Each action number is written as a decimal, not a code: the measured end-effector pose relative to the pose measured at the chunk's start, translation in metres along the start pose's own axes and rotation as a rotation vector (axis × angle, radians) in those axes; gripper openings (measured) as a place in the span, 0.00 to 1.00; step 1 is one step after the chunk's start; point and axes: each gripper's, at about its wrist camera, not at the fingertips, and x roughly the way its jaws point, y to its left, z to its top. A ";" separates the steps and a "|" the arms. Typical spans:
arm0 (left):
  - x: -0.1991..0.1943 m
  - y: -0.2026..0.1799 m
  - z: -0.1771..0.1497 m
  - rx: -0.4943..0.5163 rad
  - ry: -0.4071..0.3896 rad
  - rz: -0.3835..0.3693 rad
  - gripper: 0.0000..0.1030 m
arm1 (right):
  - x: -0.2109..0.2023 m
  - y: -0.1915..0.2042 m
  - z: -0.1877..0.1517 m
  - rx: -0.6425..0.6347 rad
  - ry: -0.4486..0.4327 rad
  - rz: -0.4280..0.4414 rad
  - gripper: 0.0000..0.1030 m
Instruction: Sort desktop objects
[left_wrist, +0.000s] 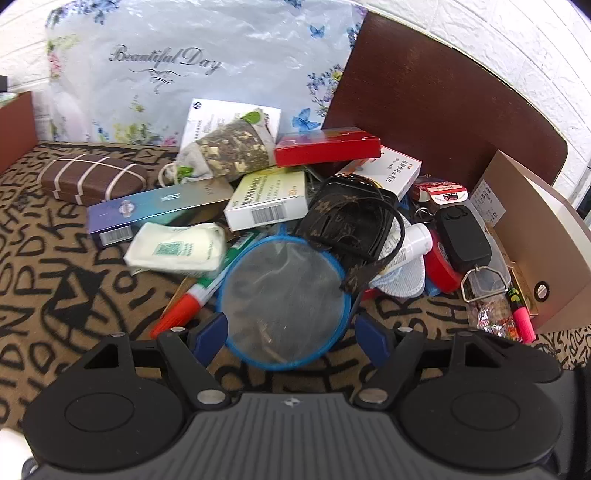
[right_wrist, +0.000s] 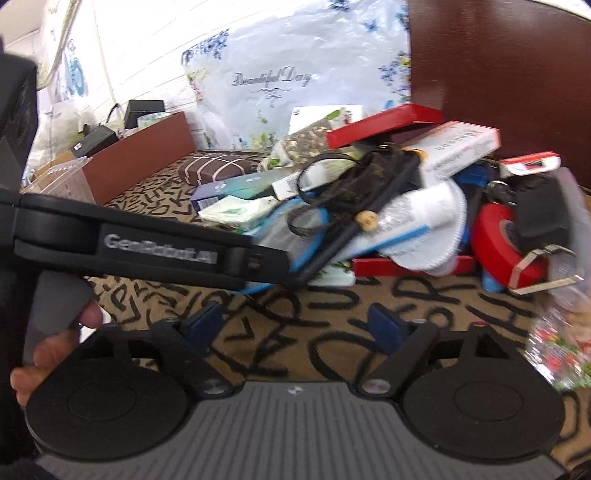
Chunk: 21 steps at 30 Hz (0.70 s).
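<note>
your left gripper (left_wrist: 291, 332) spread wide around blue mesh disc (left_wrist: 282, 306), ready to pinch. right gripper (right_wrist: 297, 325) spread, empty, waiting near over bench (right_wrist: 332, 314).

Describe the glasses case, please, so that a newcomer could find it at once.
Start at the big flowered plastic bag at the back. On the patterned cloth just before its left corner lies the glasses case, apart from the heap. It alone is a rounded brown oblong crossed by thin pale stripes.

One brown glasses case (left_wrist: 92, 178), one red tape roll (right_wrist: 496, 236), one pink highlighter (left_wrist: 522, 318), one blue-rimmed mesh disc (left_wrist: 282, 302)
</note>
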 end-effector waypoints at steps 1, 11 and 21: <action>0.004 0.000 0.002 0.001 0.007 -0.004 0.76 | 0.004 0.000 0.002 0.001 0.000 0.006 0.77; 0.020 0.002 0.012 -0.007 0.052 -0.094 0.51 | 0.029 -0.012 0.014 0.064 0.000 0.063 0.40; -0.010 -0.027 -0.009 0.008 0.067 -0.146 0.45 | -0.017 -0.012 -0.004 0.022 0.004 0.066 0.29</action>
